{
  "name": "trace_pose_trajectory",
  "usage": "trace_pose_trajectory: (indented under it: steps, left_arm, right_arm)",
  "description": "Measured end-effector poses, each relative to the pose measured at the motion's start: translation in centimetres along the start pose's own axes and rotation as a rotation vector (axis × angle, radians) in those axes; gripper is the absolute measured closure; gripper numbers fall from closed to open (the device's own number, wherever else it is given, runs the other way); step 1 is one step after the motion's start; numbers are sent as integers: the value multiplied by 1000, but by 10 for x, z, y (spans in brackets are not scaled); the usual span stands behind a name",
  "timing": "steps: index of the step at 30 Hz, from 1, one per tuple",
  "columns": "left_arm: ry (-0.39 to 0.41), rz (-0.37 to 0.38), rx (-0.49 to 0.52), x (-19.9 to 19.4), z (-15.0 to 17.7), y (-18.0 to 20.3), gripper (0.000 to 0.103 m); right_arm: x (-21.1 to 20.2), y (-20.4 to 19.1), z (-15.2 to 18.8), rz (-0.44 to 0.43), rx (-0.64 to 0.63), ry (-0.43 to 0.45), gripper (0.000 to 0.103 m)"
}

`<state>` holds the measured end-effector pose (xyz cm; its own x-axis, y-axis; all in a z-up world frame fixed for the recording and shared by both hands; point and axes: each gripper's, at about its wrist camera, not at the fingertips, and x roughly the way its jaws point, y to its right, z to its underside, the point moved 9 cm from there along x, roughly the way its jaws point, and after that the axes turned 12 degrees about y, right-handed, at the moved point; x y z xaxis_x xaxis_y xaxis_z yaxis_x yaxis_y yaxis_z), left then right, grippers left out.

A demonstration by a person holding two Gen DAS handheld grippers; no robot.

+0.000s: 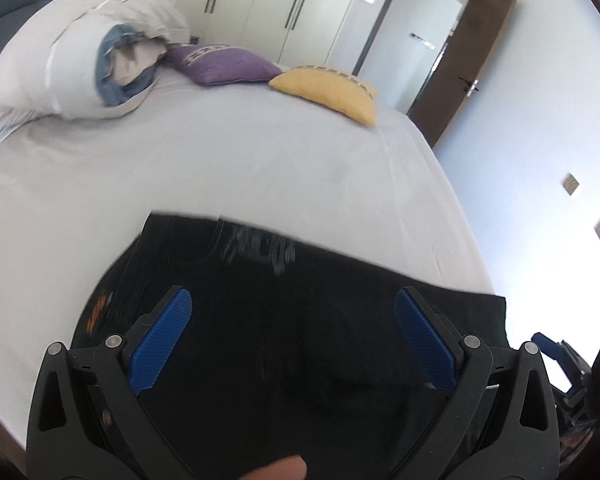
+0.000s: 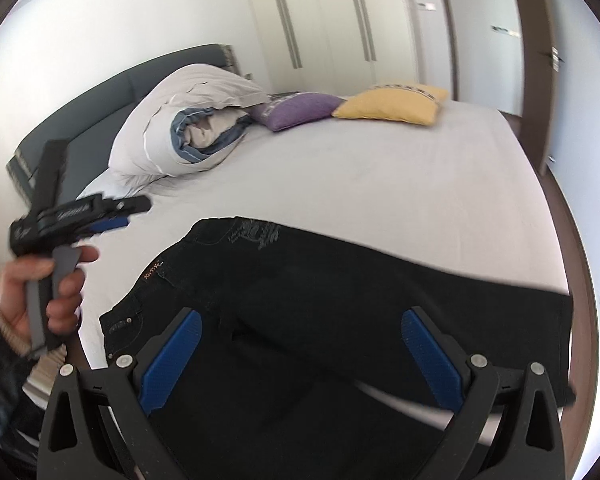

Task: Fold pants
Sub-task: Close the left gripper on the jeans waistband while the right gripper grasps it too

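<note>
Black pants (image 1: 284,320) lie spread on the near part of the bed, with pale embroidery by the waist; they also show in the right wrist view (image 2: 340,300), waistband to the left. My left gripper (image 1: 292,304) is open above the pants, holding nothing. It also shows in the right wrist view (image 2: 118,216), held in a hand at the left over the sheet. My right gripper (image 2: 302,326) is open above the pants, empty.
The bed (image 1: 220,160) has a pale sheet. At its head lie a white pillow (image 1: 80,44) with blue cloth inside, a purple cushion (image 1: 224,64) and a yellow cushion (image 1: 328,88). Wardrobes (image 2: 320,20) and a door (image 1: 480,60) stand behind.
</note>
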<state>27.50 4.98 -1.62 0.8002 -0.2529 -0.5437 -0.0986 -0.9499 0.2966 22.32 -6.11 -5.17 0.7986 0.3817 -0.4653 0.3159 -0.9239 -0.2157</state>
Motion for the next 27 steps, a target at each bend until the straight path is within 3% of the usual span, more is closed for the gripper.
trace_pose_trajectory:
  steps: [3, 8, 10, 15, 18, 22, 27]
  left_arm:
    - [-86, 30, 80, 55, -17, -7, 0]
    - [-239, 32, 202, 139, -20, -26, 1]
    - [-337, 57, 216, 169, -12, -32, 2]
    - [-417, 1, 521, 226, 2, -49, 26]
    - [-494, -6, 663, 252, 18, -68, 34]
    - [-543, 60, 733, 265, 26, -73, 34]
    - [-622, 84, 730, 291, 36, -76, 34]
  right_arm:
    - [29, 17, -8, -55, -57, -24, 2]
    - [77, 45, -11, -103, -152, -111, 22]
    - [94, 54, -9, -125, -164, -135, 24]
    - [131, 68, -4, -195, -190, -182, 24]
    - [147, 71, -2, -231, -206, -197, 24]
    - [163, 65, -1, -264, -234, -207, 25]
    - [182, 61, 3, -292, -253, -245, 37]
